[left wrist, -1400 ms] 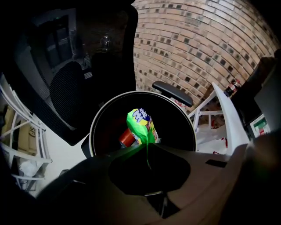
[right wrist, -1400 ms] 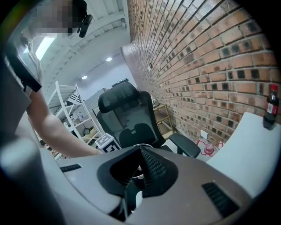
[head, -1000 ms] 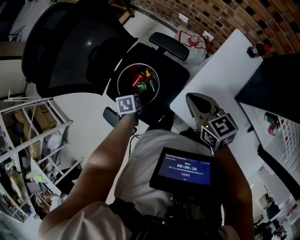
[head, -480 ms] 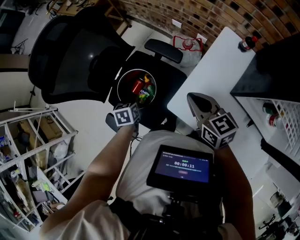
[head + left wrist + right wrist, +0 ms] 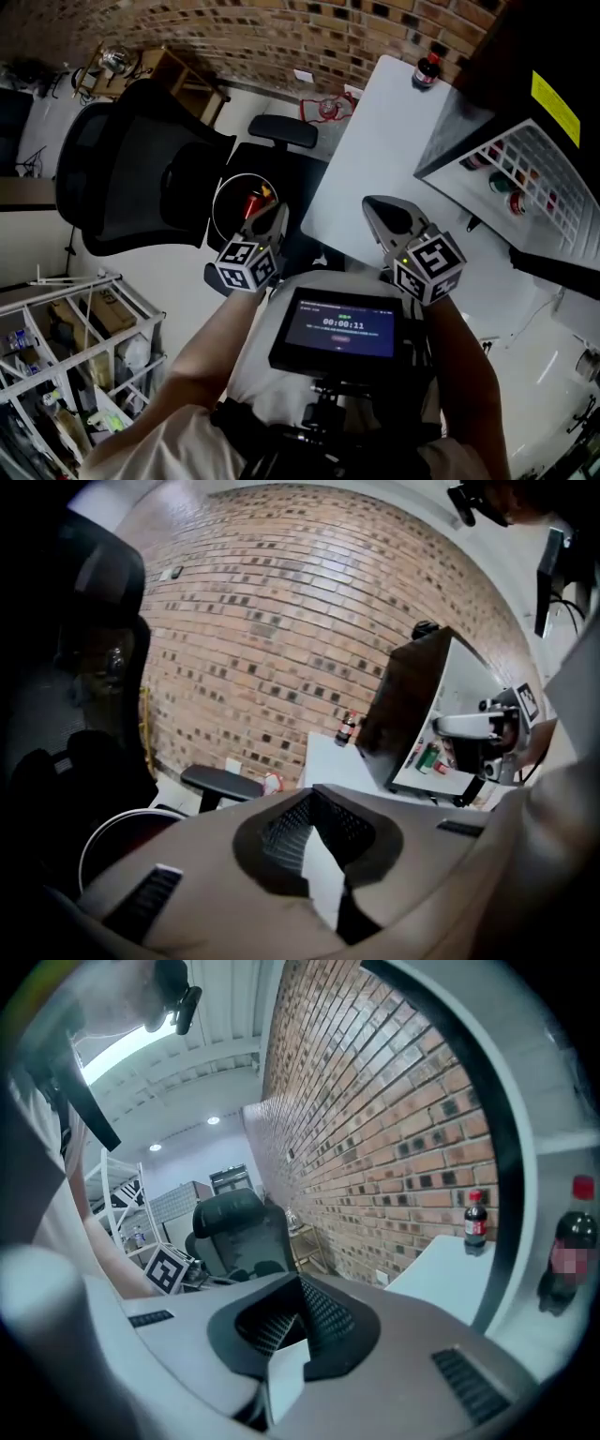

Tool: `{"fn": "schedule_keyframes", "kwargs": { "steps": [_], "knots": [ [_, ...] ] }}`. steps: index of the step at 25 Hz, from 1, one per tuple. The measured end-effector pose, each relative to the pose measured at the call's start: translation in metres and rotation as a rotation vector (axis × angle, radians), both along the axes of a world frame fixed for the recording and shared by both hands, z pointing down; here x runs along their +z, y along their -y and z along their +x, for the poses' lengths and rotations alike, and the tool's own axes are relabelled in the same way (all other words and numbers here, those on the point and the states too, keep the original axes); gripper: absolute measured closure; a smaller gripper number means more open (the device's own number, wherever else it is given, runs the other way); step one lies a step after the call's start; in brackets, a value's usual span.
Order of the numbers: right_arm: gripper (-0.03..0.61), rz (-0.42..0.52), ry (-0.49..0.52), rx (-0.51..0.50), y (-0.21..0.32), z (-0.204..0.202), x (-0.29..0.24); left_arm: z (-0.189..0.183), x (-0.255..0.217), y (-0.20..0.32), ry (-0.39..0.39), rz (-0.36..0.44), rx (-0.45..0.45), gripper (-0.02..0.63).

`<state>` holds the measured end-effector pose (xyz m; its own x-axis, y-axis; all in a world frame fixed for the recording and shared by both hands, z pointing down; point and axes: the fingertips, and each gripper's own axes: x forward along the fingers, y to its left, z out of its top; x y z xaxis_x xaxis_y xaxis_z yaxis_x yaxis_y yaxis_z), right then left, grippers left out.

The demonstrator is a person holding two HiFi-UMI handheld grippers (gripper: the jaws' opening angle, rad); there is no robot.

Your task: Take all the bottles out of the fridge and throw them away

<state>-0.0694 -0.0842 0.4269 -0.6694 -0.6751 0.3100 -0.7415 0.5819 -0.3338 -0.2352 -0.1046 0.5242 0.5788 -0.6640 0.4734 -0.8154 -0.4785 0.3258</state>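
Both of my tools are empty: the left gripper has just been closing its jaws and they now meet with nothing between them, and the right gripper is clenched on nothing too. The work lies to my right. The fridge stands open on the bench, and I can see a few small bottles, red and green, lying in its white wire rack. A dark cola bottle stands upright at the far end of the bench, well apart from both grippers. The bin sits on the seat of the office chair, just beyond my left gripper, with red and yellow showing inside. I judge these bottles to be smooth, round plastic. The cola one looks full, so it should be heavier and firm, while emptier ones would be light and would dent. I would take each across the middle of its body, at the label, not at the narrow neck or cap, and squeeze gently so it doesn't roll out sideways.
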Motion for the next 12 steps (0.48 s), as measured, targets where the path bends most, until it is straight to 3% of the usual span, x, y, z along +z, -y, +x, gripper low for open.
{"fn": "schedule_keyframes", "kwargs": {
  "steps": [12],
  "knots": [
    [0.575, 0.08, 0.023, 0.238, -0.033, 0.12, -0.031, 0.169, -0.083, -0.003, -0.095, 0.121, 0.327, 0.603]
  ]
}}
